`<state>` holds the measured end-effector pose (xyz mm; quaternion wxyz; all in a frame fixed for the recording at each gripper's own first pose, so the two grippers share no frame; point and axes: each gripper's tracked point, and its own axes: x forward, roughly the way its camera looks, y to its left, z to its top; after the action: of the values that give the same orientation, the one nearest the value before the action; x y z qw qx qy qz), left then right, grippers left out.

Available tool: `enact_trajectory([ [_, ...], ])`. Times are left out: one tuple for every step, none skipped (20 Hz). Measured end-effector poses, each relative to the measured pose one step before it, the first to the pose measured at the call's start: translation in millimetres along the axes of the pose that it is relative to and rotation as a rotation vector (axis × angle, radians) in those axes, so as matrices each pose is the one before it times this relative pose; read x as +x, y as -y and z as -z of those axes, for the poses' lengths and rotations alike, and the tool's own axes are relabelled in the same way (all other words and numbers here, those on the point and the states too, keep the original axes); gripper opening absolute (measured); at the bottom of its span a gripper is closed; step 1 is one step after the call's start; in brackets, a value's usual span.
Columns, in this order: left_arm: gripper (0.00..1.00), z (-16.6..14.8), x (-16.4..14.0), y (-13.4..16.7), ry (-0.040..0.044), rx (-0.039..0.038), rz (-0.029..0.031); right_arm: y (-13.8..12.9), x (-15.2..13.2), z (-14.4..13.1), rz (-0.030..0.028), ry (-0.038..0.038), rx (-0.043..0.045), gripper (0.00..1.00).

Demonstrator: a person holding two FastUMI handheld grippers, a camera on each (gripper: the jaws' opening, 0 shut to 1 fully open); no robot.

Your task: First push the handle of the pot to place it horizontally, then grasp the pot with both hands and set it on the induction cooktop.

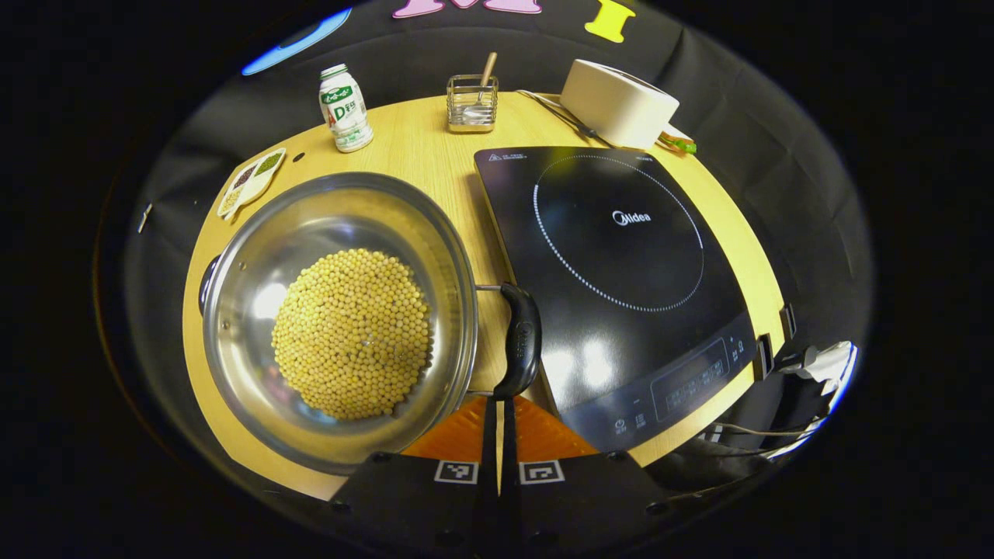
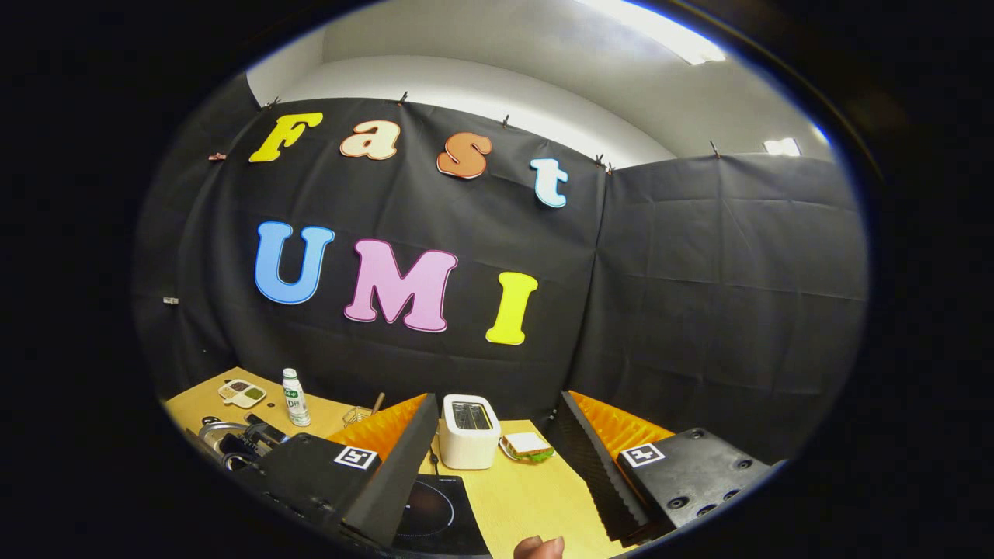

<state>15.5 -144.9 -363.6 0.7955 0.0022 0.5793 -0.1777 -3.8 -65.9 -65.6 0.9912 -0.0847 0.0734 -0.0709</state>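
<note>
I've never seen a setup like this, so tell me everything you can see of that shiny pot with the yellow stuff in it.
The pot is a wide, shallow pan of shiny steel-looking metal, upright on the wooden table, left of the black induction cooktop. Small round yellow beans cover its bottom. A black handle on thin wire arms sits on its cooktop side. The left gripper, shut, sits right at that handle.

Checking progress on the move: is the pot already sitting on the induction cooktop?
No, in the left gripper view the pot of beans rests on the wooden table beside the induction cooktop, whose ring is bare.
</note>
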Motion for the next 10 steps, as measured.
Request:
enact_trajectory([
  [0.05,-6.82,3.02,-0.05,0.00881,-0.00563,-0.00281,-0.09,0.72,0.63,0.00127,-0.00305,-0.00260,0.98],
  [0.05,-6.13,2.23,-0.18,0.00776,-0.00791,-0.00256,1.05,0.36,1.57,0.00056,-0.00165,-0.00217,0.98],
  [0.05,-6.72,3.29,-0.22,0.00716,-0.00871,-0.00256,0.04,1.10,0.66,0.00076,-0.00155,-0.00292,0.98],
  [0.05,-5.65,2.28,-0.81,0.00674,-0.00615,-0.00230,0.09,1.52,0.75,0.00000,-0.00121,-0.00330,0.98],
  [0.05,-5.75,2.21,-0.48,0.00531,-0.00456,-0.00264,-0.36,0.71,0.13,0.00016,-0.00053,-0.00339,0.98],
  [0.05,-5.53,2.08,-1.25,0.00645,-0.00406,-0.00279,0.24,1.29,1.14,0.00169,-0.00128,-0.00349,0.98],
  [0.05,-6.35,1.86,-1.42,0.00620,-0.00461,-0.00299,0.17,1.17,0.82,0.00183,-0.00170,-0.00215,0.98],
  [0.05,-4.82,2.83,-0.81,0.00492,-0.00510,-0.00205,-0.21,0.68,0.89,0.00167,-0.00269,-0.00151,0.98],
  [0.05,-5.02,2.03,-1.09,0.00426,-0.00446,-0.00133,0.25,1.49,0.99,0.00195,-0.00276,-0.00158,0.98],
  [0.05,-3.01,2.49,-0.24,0.00122,-0.00106,0.00054,0.09,1.87,1.58,0.00083,-0.00290,-0.00158,0.98],
])
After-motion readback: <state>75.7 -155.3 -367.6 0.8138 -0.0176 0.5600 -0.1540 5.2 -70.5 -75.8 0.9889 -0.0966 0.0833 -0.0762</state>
